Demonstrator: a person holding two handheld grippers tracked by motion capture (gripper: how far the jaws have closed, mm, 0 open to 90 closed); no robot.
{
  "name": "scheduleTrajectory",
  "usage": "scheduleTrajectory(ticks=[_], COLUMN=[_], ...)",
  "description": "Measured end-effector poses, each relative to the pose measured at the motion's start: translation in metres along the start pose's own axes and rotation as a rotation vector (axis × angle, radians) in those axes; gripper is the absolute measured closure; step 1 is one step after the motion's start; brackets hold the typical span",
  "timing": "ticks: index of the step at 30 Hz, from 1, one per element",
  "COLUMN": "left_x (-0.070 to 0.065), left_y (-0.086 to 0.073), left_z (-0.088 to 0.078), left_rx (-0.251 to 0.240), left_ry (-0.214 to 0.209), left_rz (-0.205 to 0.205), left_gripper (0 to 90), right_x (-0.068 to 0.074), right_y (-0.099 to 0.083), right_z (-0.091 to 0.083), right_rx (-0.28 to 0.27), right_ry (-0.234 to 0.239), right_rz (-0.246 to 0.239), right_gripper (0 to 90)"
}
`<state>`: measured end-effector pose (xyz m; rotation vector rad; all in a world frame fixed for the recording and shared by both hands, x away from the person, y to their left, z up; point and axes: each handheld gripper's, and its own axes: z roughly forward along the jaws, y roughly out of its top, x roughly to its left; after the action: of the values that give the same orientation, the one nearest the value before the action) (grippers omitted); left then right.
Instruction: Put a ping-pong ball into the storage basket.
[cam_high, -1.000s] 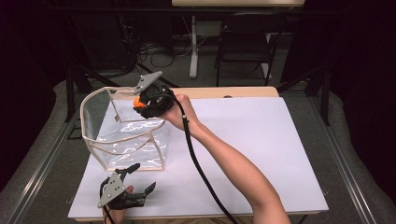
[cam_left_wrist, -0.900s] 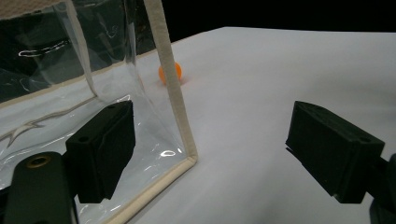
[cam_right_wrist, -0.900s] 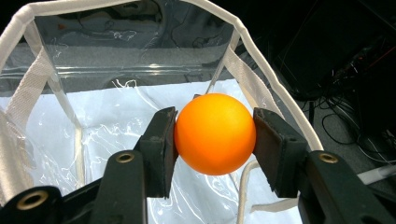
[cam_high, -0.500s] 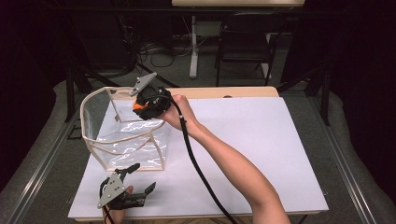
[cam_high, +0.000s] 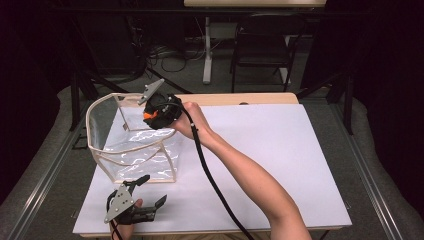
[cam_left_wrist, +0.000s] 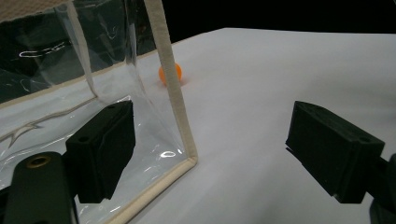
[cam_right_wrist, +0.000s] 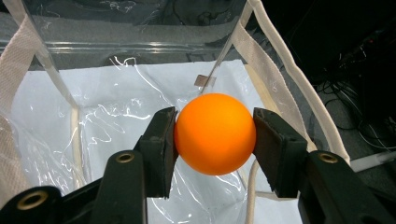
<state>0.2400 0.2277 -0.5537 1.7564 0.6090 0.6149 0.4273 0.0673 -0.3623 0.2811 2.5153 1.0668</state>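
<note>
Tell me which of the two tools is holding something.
The right tool, over the clear bag: its jaws clamp an orange ball. The left tool, at the table's near edge, stands open with nothing between its jaws.

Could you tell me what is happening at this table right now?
A person works with a handheld gripper in each hand. The right gripper is shut on an orange ball and holds it over the open top of a clear plastic bag with beige trim, which stands on the white table. The left gripper waits open at the bag's near corner. Another small orange ball lies on the table beyond that corner.
</note>
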Motion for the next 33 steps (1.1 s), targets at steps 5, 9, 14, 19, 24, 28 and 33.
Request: scheduleTrajectory(ticks=[5,9,14,19,24,28,33], left_x=[0.000,0.000,0.000,0.000,0.000,0.000,0.000], left_y=[0.000,0.000,0.000,0.000,0.000,0.000,0.000], left_z=[0.000,0.000,0.000,0.000,0.000,0.000,0.000], left_rx=[-0.002,-0.001,0.000,0.000,0.001,0.001,0.000], left_ry=[0.000,0.000,-0.001,-0.001,-0.001,-0.001,0.000], left_rz=[-0.001,-0.002,0.000,0.001,0.000,0.001,0.000], left_gripper=[15.7,15.7,15.7,15.7,15.7,15.7,15.7], right_x=[0.001,0.002,0.003,0.004,0.005,0.005,0.006], right_y=[0.001,0.002,0.002,0.003,0.003,0.003,0.002], right_z=[0.003,0.005,0.008,0.008,0.009,0.011,0.012], right_rx=[0.013,0.017,0.030,0.038,0.047,0.052,0.062], right_ry=[0.002,0.008,0.017,0.024,0.030,0.034,0.036], right_rz=[-0.010,-0.012,-0.011,-0.016,-0.015,-0.018,-0.013], right_gripper=[51.3,51.3,51.2,51.2,51.2,51.2,50.4])
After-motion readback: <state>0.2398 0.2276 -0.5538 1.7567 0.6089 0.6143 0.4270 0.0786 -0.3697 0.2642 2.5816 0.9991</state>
